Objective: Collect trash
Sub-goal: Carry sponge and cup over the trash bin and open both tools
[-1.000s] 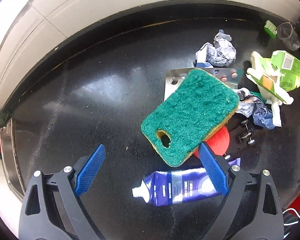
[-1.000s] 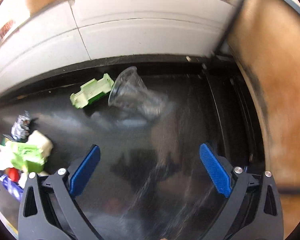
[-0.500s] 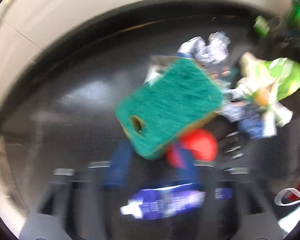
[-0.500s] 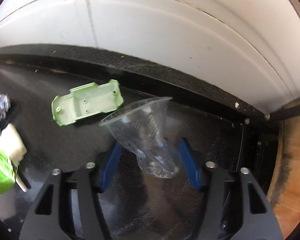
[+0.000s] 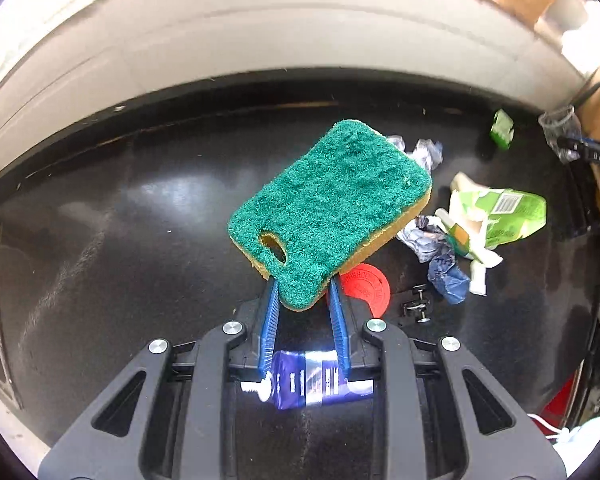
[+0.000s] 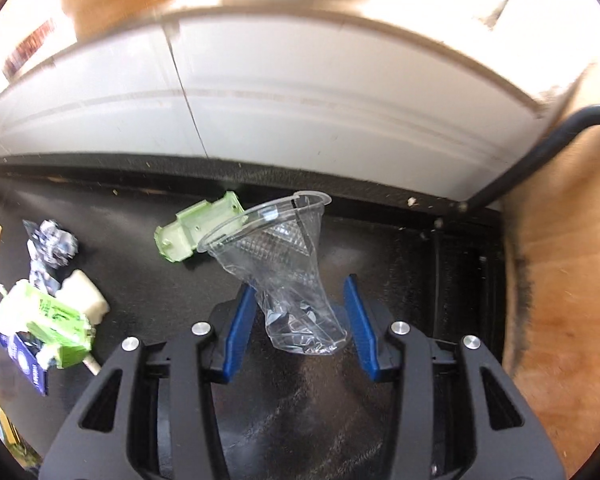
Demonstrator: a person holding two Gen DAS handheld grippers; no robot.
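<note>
- The left gripper (image 5: 303, 294) has just clamped its blue pads on the near corner of a green-topped sponge (image 5: 332, 208), which hangs tilted above the black counter (image 5: 112, 248).
- Below the jaws a blue tube (image 5: 308, 380) lies flat on the counter; just right of it sits a red lid (image 5: 367, 287).
- Further right lie crumpled foil (image 5: 424, 152), a torn green carton (image 5: 500, 210) and a small green plastic piece (image 5: 502, 128).
- The right gripper (image 6: 298, 300) has been closing on a crushed clear plastic cup (image 6: 284, 256); the left pad seems to touch the cup's narrow end, though the right pad's contact is hard to judge.
- The cup's rim points up toward the white wall (image 6: 300, 88), and a green plastic tray (image 6: 198, 230) lies on the counter just behind it.
</note>
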